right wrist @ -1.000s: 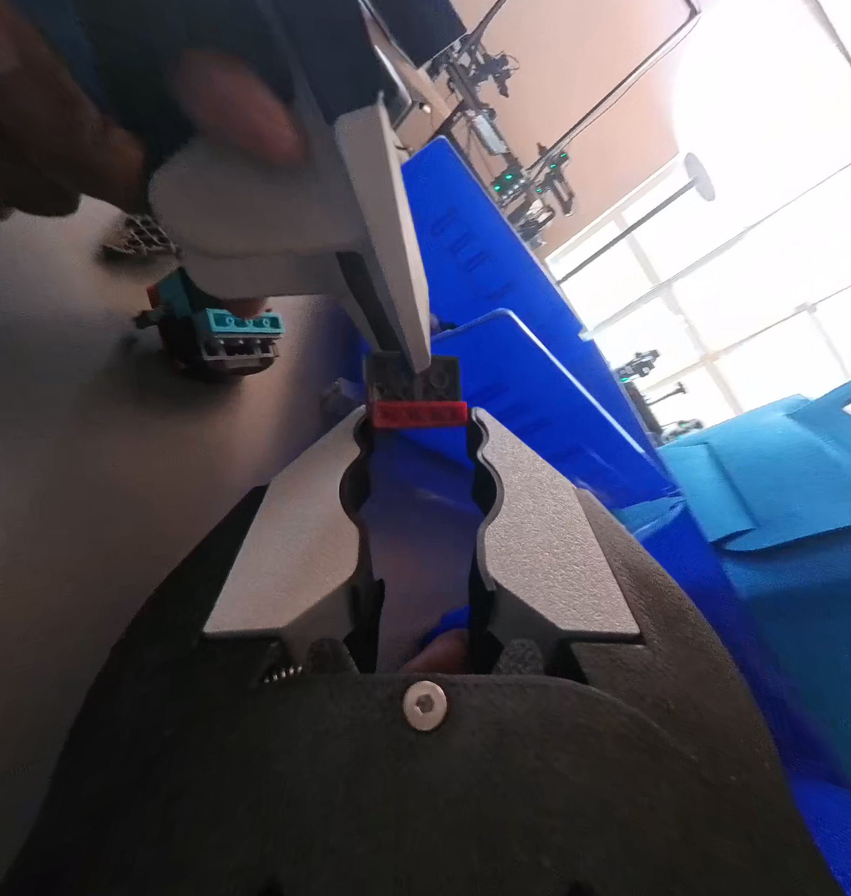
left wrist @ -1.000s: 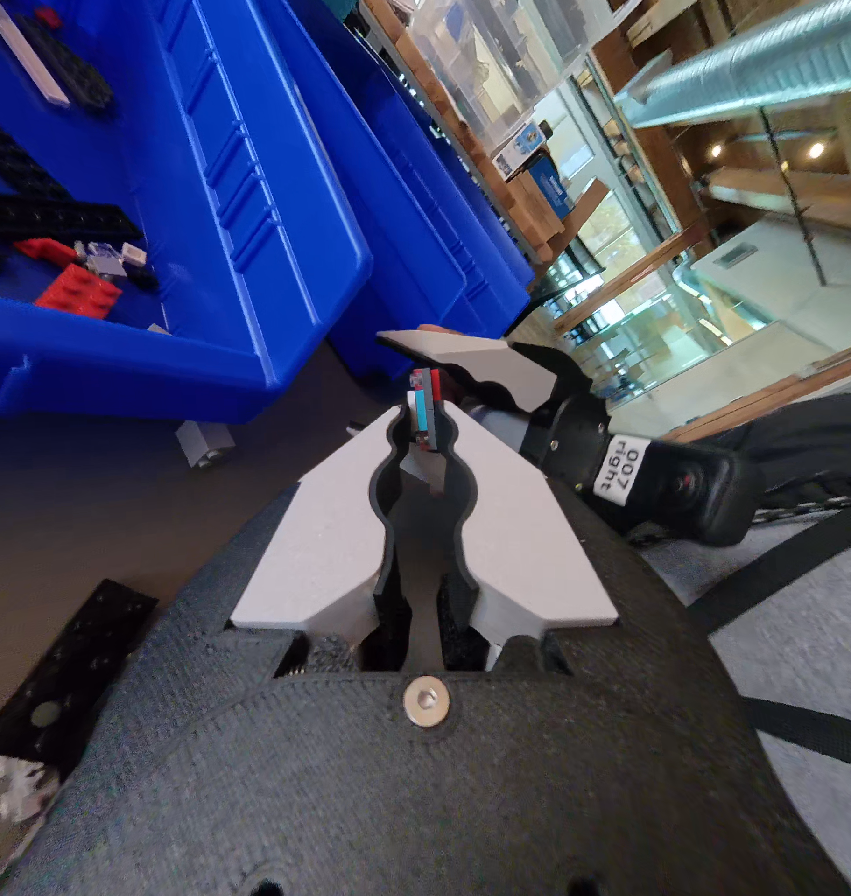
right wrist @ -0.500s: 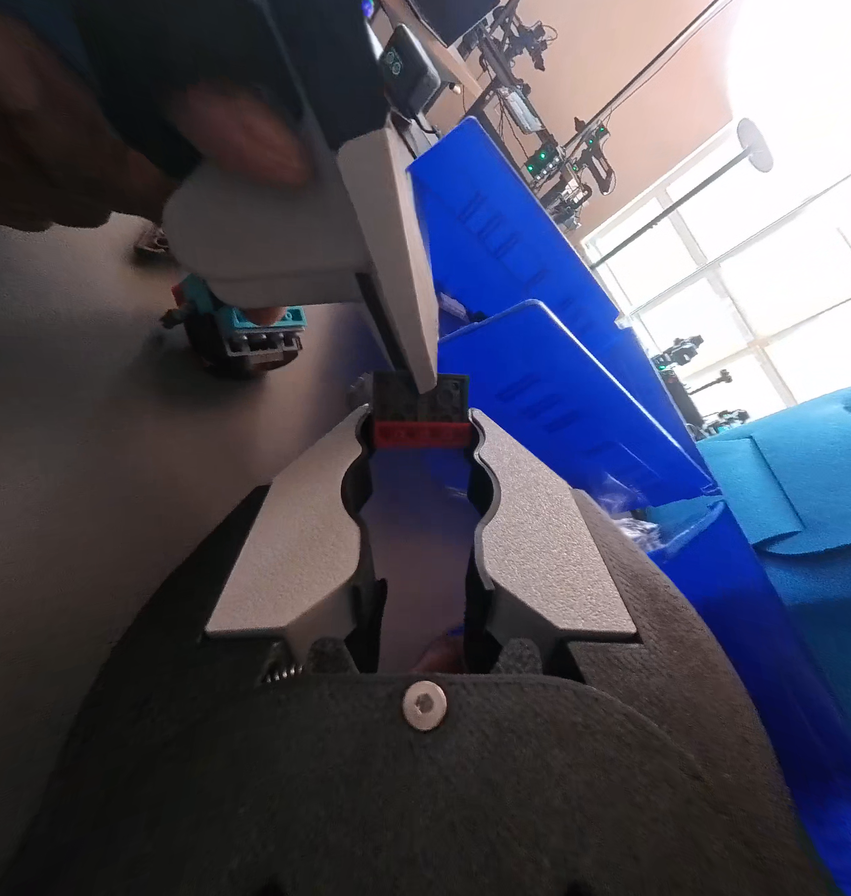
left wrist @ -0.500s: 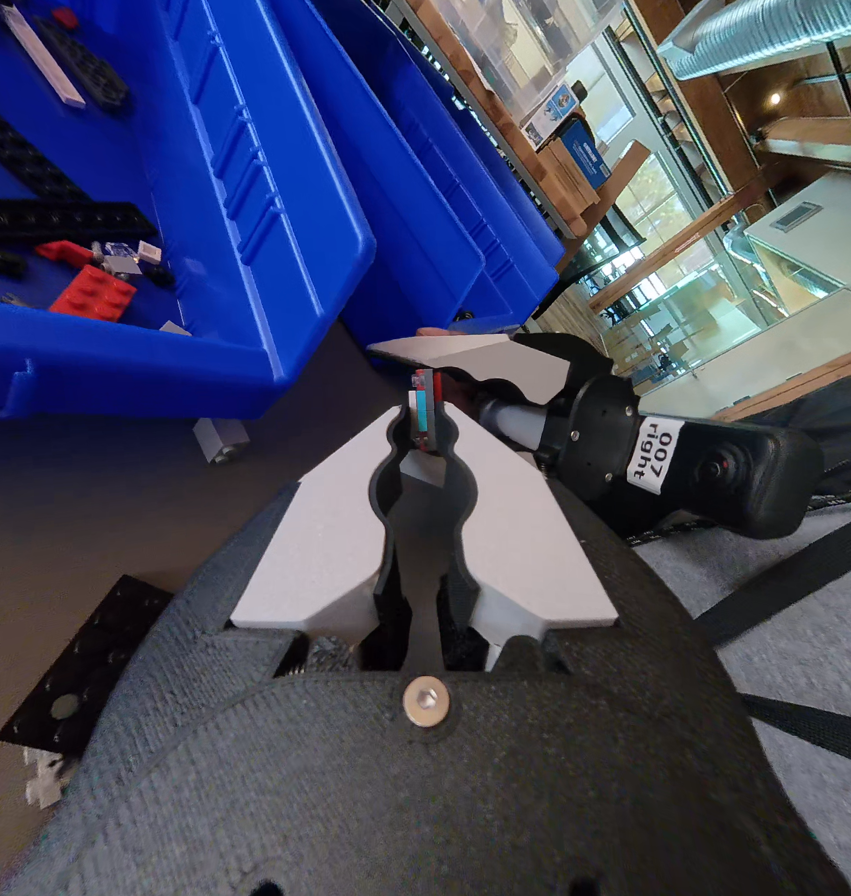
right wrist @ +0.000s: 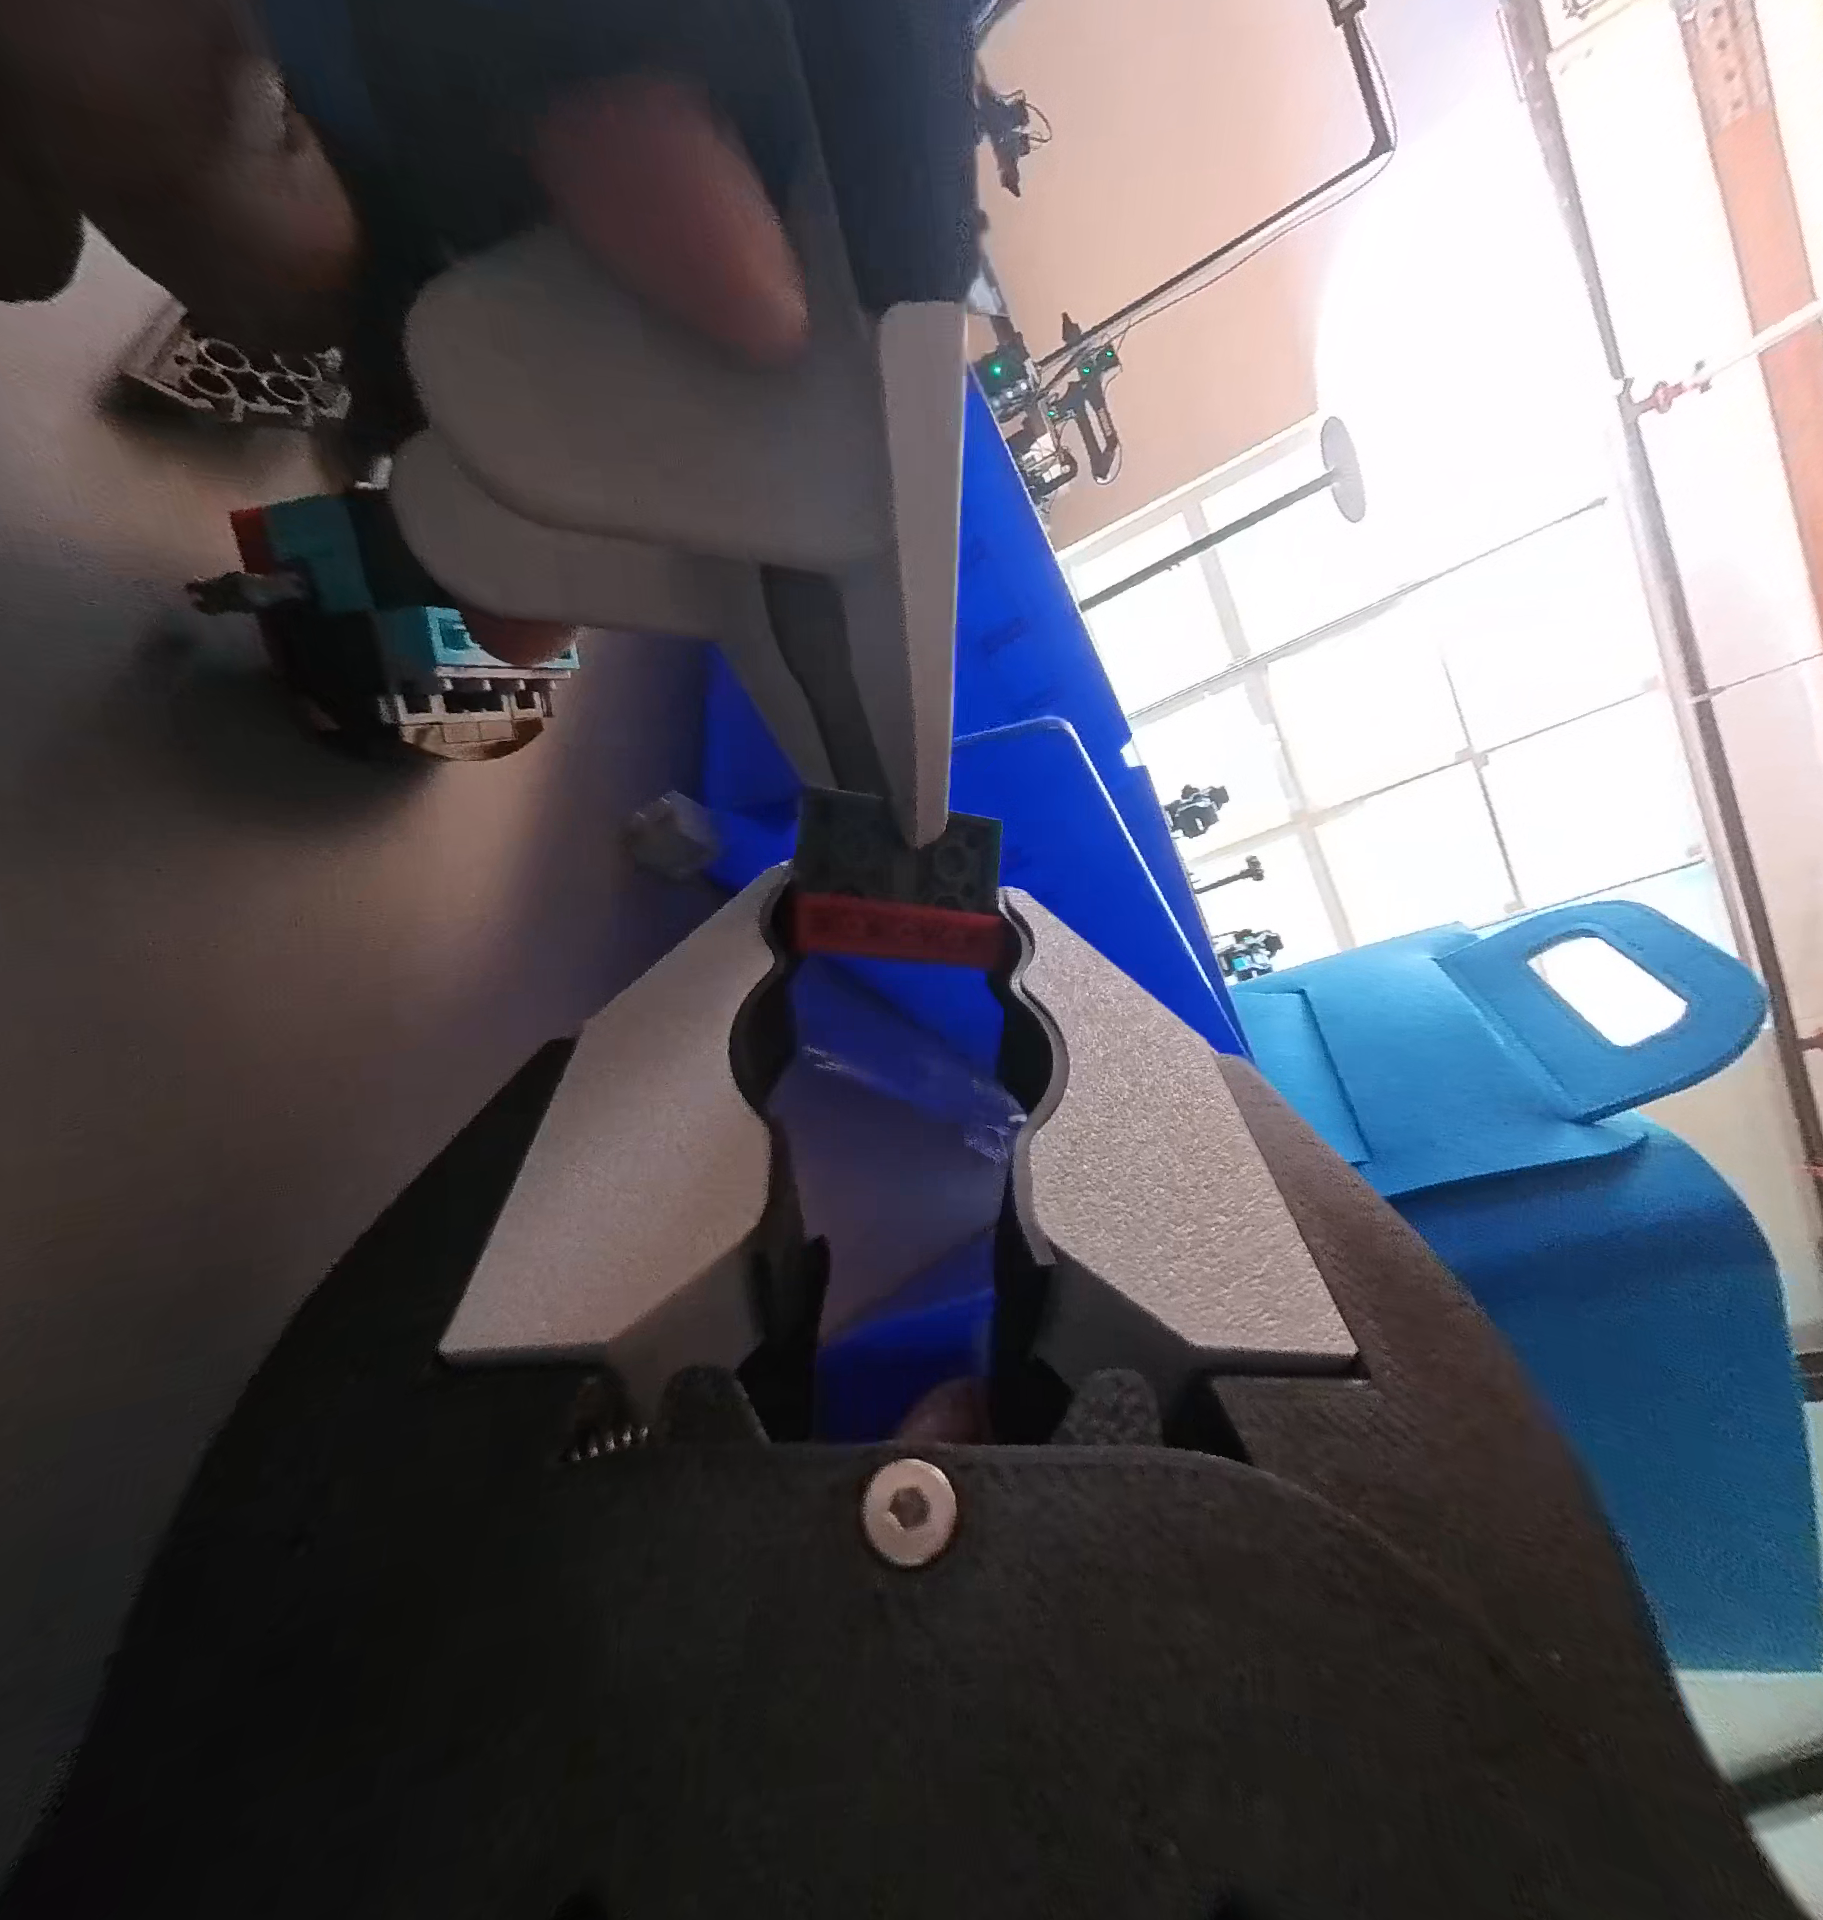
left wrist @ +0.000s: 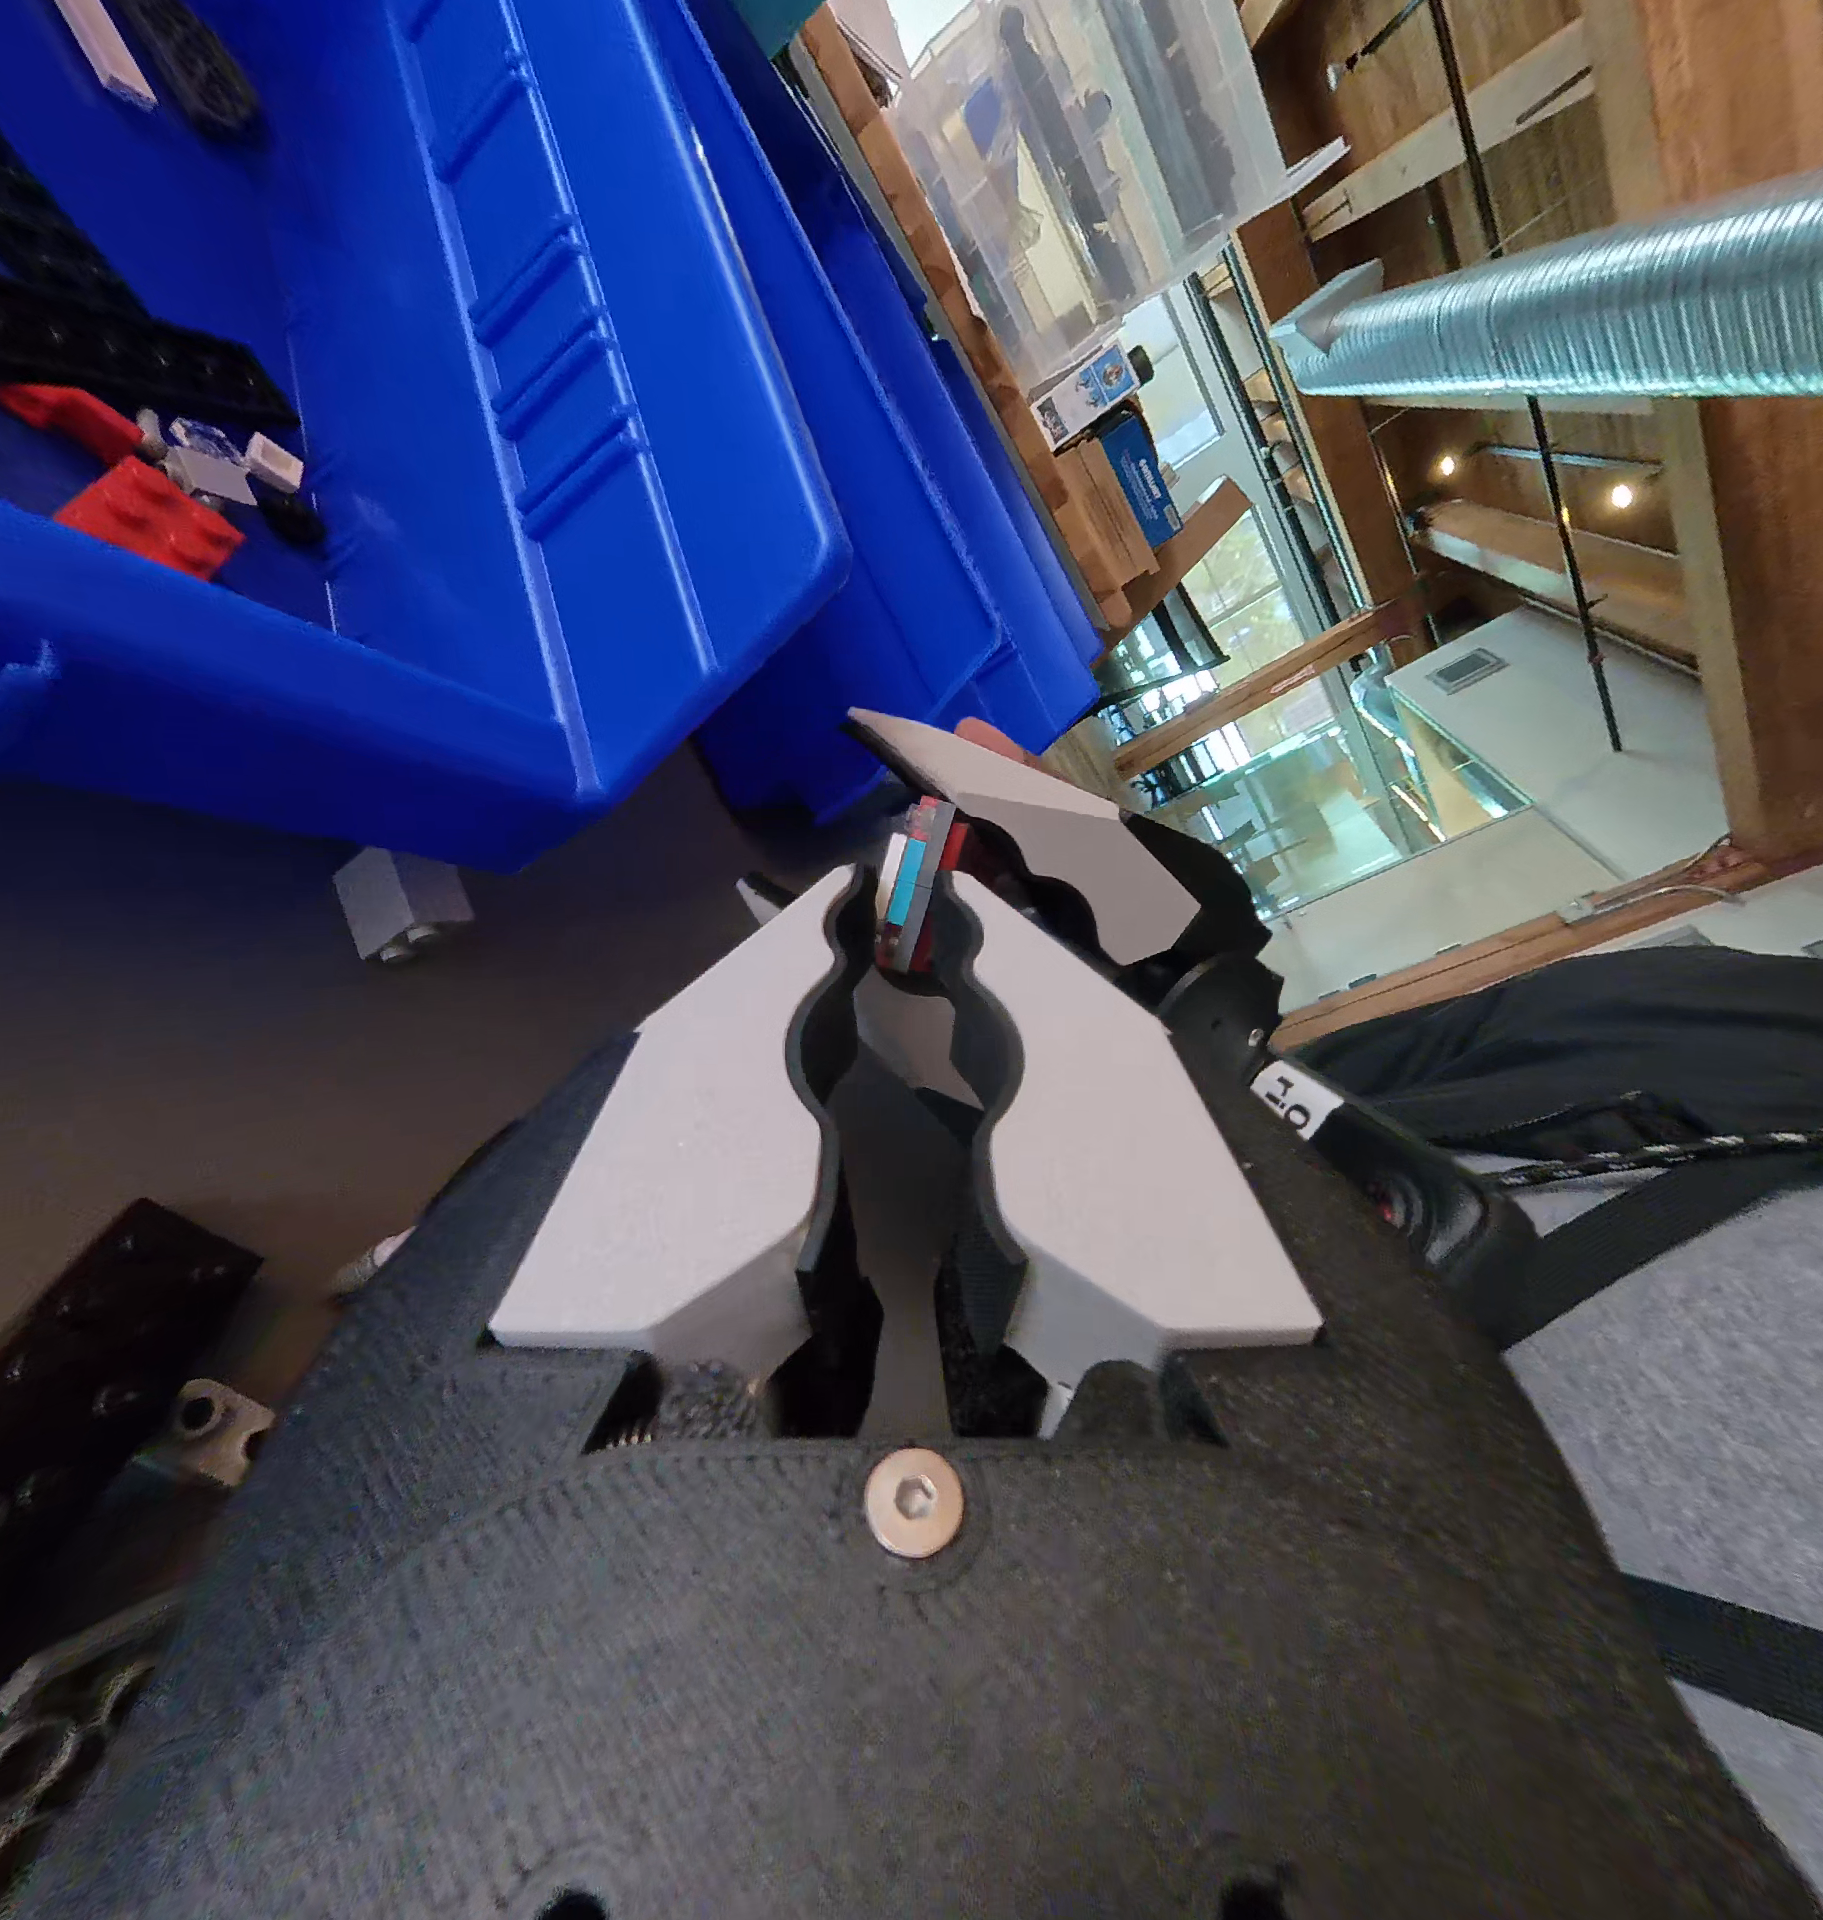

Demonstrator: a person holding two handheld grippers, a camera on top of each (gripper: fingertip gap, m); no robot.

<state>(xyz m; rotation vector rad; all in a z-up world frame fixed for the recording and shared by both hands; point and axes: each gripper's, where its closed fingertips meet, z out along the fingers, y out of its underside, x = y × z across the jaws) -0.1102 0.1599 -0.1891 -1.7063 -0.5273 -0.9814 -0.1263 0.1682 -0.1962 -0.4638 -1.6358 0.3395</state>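
Gripping a small stack of thin toy-brick plates, teal, red and dark grey [left wrist: 912, 894], between the pale grey fingertips of the left gripper [left wrist: 909, 902], clenched on it edge-on and raised off the dark tabletop [left wrist: 211, 1039]. Meeting the same stack from the far side with the right gripper [right wrist: 894, 914], its tips clamped across the red plate layer at the stack's near edge, the dark studded face [right wrist: 891, 847] showing just beyond. Crossing at the tips in both views, the left gripper's fingers pinching the dark plate from above in the right wrist view, the right gripper reaching in from the right in the left wrist view. Showing a fingertip of the person's hand [right wrist: 668, 208] resting on the left gripper's grey finger. Lying nearby on the tabletop: a small grey brick [left wrist: 403, 909] just beside the front lip of a large blue plastic bin [left wrist: 574, 416], a black studded plate [left wrist: 86, 1340] at the lower left, and a partly built teal, red and black brick model [right wrist: 408, 644] standing behind the left gripper. Holding loose pieces inside the bin, among them a red plate [left wrist: 148, 520] and long black plates [left wrist: 96, 343]. Standing further right, more blue bins [left wrist: 886, 520], close together.
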